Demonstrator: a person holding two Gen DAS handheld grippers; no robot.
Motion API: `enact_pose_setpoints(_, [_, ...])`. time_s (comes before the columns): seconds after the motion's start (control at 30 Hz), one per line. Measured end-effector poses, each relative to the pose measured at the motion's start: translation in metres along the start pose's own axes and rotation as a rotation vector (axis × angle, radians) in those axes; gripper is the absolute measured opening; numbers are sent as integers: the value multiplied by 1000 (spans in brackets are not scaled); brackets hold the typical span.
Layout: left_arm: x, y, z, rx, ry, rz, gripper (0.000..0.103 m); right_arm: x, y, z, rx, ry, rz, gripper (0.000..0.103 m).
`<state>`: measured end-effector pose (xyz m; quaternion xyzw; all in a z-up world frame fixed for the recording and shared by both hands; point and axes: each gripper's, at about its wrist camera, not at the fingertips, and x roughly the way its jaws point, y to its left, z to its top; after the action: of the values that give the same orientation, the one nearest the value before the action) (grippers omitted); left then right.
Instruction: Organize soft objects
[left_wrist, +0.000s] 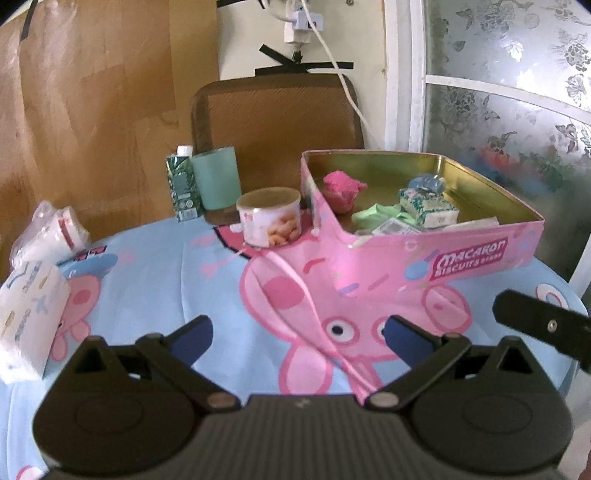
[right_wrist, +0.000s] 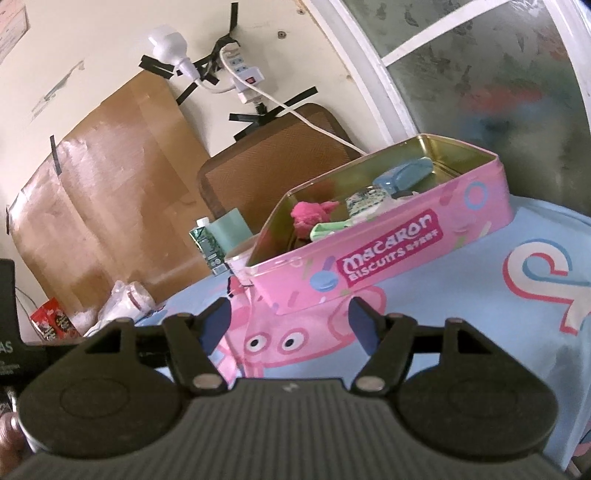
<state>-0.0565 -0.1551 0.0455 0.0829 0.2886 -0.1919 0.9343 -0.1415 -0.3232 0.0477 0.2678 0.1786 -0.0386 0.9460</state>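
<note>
Before the pink tin (left_wrist: 476, 258), both grippers, left (left_wrist: 297, 334) and right (right_wrist: 288, 325), stood released and empty; soft items already lay inside, apparently sorted together.

The biscuit tin (left_wrist: 461, 254) sat on the table (left_wrist: 207, 288), holding a plush toy (left_wrist: 341, 188), a folded cloth (left_wrist: 376, 218) and a small box (left_wrist: 428, 206). Left of it stood a snack can (left_wrist: 269, 221), with a carton (left_wrist: 183, 184) and cup (left_wrist: 218, 179) behind. A tissue pack (left_wrist: 27, 321) lay at the table's left edge.
</note>
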Motion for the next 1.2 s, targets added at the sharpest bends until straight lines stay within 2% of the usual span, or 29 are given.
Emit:
enact_pose_setpoints(0.37, [-3,6,-7,-10,-9,45,103,1,7,-5,-18,12,1,74])
enact_pose_setpoints(0.53, [-5,0,-9,28,-28,79,103,2,6,-7,-9,20,5,75])
enact_pose_setpoints(0.73, [-5,-4,-11,48,-22,60,103,1,5,-8,-4,19,4,75])
enact_pose_setpoints(0.97, [-5,-4,-11,43,-33,72,103,2,0,-10,14,29,0,75])
enact_pose_setpoints(1.2, [-8,-2,-10,34,-76,146,103,2,-2,-11,23,31,-3,75])
